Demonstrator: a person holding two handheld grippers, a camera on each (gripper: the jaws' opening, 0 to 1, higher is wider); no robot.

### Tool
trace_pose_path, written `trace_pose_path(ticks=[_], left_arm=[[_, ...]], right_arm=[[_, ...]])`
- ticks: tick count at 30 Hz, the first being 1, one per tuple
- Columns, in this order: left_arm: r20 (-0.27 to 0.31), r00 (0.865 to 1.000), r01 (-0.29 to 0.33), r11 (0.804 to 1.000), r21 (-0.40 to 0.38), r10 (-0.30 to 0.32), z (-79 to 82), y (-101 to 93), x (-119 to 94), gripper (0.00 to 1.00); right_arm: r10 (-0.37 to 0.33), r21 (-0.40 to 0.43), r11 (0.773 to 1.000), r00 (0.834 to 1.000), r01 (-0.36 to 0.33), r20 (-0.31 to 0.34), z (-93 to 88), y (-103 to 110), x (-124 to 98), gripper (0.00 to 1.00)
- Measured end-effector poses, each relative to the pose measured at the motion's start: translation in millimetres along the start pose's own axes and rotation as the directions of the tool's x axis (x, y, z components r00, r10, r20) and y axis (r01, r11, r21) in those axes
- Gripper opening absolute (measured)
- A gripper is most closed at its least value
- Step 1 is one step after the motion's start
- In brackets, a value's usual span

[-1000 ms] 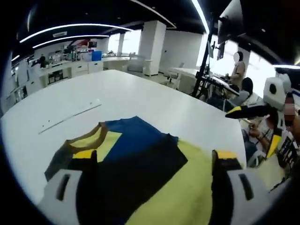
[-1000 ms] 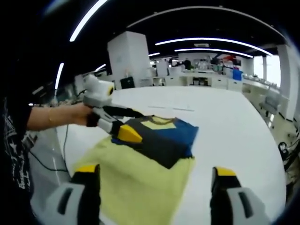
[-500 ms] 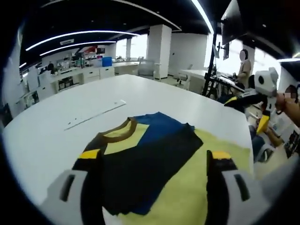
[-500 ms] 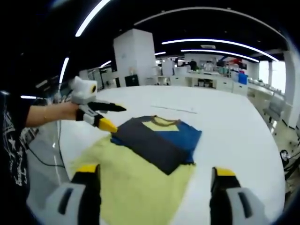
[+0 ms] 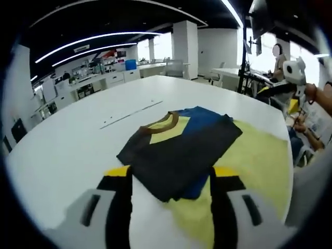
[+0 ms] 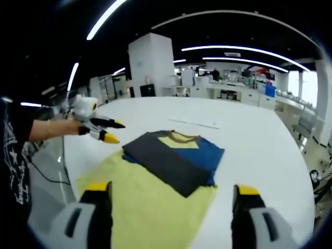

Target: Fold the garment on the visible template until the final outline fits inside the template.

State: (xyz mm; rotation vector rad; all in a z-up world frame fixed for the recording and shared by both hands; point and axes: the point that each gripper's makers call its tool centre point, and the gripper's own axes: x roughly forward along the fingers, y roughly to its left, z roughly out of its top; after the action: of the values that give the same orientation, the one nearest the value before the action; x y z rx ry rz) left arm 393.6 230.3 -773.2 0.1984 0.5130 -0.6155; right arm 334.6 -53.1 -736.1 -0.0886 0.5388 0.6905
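The folded garment point(image 6: 174, 158) lies on the white desk point(image 6: 259, 135), partly over the yellow template point(image 6: 150, 207), its collar end off the template's far edge. My right tongs point(image 6: 168, 207) stand apart, clamped on nothing, above the template's near side. My left tongs point(image 5: 171, 189) also stand apart over the garment's near corner; in the right gripper view they hang point(image 6: 106, 130) beside the desk's edge, clear of the cloth. Nothing lies on the garment. A thin strip point(image 5: 132, 113) sits on the desk beyond it.
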Motion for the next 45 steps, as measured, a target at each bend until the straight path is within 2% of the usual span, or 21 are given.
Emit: trace_pose_path(ticks=[3, 10, 11, 13, 14, 17, 21, 24, 26, 32, 36, 40, 43, 45], left_arm=[[-0.015, 1.000, -0.017, 1.000, -0.024, 0.017, -9.0, 5.7, -2, 0.46], [-0.059, 0.997, -0.058, 0.997, -0.059, 0.054, -33.5, 16.9, -6, 0.39], [-0.066, 0.996, -0.070, 0.994, -0.082, 0.064, -37.0, 18.9, -6, 0.37], [-0.057, 0.997, -0.051, 0.995, -0.090, 0.046, -38.7, 17.4, -5, 0.36], [-0.071, 0.996, -0.053, 0.994, -0.094, 0.046, -44.4, 20.1, -4, 0.35], [-0.095, 0.993, -0.079, 0.994, -0.071, 0.072, -50.5, 25.9, -4, 0.32], [-0.097, 0.993, -0.084, 0.991, -0.109, 0.073, -59.8, 29.0, 2, 0.29], [-0.101, 0.992, -0.090, 0.990, -0.111, 0.079, -63.1, 29.0, 6, 0.23], [-0.068, 0.996, -0.074, 0.987, -0.142, 0.065, -59.2, 24.1, 9, 0.21], [-0.083, 0.996, -0.057, 0.986, -0.157, 0.045, -64.9, 15.5, 16, 0.17], [-0.067, 0.997, -0.059, 0.980, -0.190, 0.047, -64.0, 16.5, 16, 0.12], [-0.064, 0.996, -0.068, 0.978, -0.199, 0.056, -65.2, 18.6, 17, 0.11], [-0.059, 0.996, -0.077, 0.976, -0.204, 0.066, -64.1, 19.5, 18, 0.07], [-0.057, 0.998, -0.052, 0.975, -0.217, 0.041, -64.0, 14.2, 19, 0.05]], right_arm=[[0.000, -0.006, 1.000, 1.000, 0.000, 0.003, 0.3, -1, 2, 0.95], [-0.004, -0.026, 1.000, 1.000, 0.004, 0.000, -2.0, -7, 7, 0.89], [-0.009, -0.032, 0.999, 1.000, 0.009, -0.002, -2.5, -8, 8, 0.86], [-0.036, -0.059, 0.998, 0.999, 0.035, -0.012, -4.5, -16, 9, 0.80], [-0.050, -0.082, 0.995, 0.999, 0.048, -0.018, -5.4, -20, 9, 0.78], [-0.071, -0.118, 0.991, 0.997, 0.069, -0.014, -5.6, -29, 12, 0.70], [-0.094, -0.098, 0.991, 0.996, 0.092, -0.008, -8.1, -45, 18, 0.59], [-0.107, -0.092, 0.990, 0.994, 0.106, -0.007, -10.9, -52, 23, 0.51], [-0.118, -0.091, 0.989, 0.993, 0.116, -0.017, -15.1, -58, 27, 0.48], [-0.153, -0.103, 0.984, 0.987, 0.148, -0.046, -30.3, -77, 45, 0.38], [-0.178, -0.113, 0.979, 0.982, 0.170, -0.062, -40.4, -92, 62, 0.25], [-0.163, -0.071, 0.985, 0.984, 0.159, -0.067, -41.9, -94, 76, 0.22], [-0.162, -0.102, 0.983, 0.983, 0.152, -0.089, -46.5, -96, 87, 0.18], [-0.156, -0.106, 0.984, 0.982, 0.145, -0.110, -51.1, -97, 94, 0.15]])
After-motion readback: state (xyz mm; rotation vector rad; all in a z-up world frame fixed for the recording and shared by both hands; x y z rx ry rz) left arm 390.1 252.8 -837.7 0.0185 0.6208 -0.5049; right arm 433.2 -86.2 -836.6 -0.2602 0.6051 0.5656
